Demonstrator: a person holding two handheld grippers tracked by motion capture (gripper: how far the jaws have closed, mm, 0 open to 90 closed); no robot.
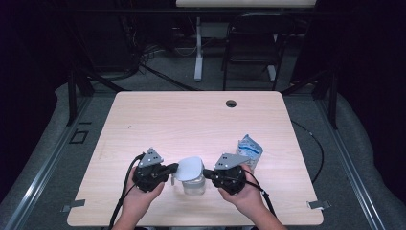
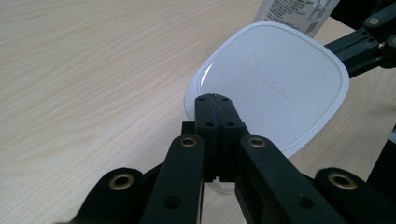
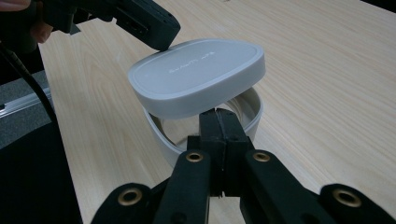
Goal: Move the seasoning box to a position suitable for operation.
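A clear plastic container (image 1: 194, 186) stands near the table's front edge, with its white lid (image 1: 189, 167) lying askew on top. In the right gripper view the lid (image 3: 196, 74) sits tilted above the container's rim (image 3: 159, 137), with a gap under it. My left gripper (image 2: 214, 99) is shut, its tips against the lid's (image 2: 275, 79) near edge; from the other side the left gripper (image 3: 161, 39) rests on the lid's far edge. My right gripper (image 3: 222, 115) is shut too, its tips at the rim just under the lid. Both grippers (image 1: 176, 167) (image 1: 206, 171) flank the container.
A blue-and-white packet (image 1: 250, 151) lies just right of the right hand. The wooden table (image 1: 191, 120) has a cable hole (image 1: 231, 103) at its far edge. A dark chair (image 1: 251, 43) and a desk leg stand beyond it.
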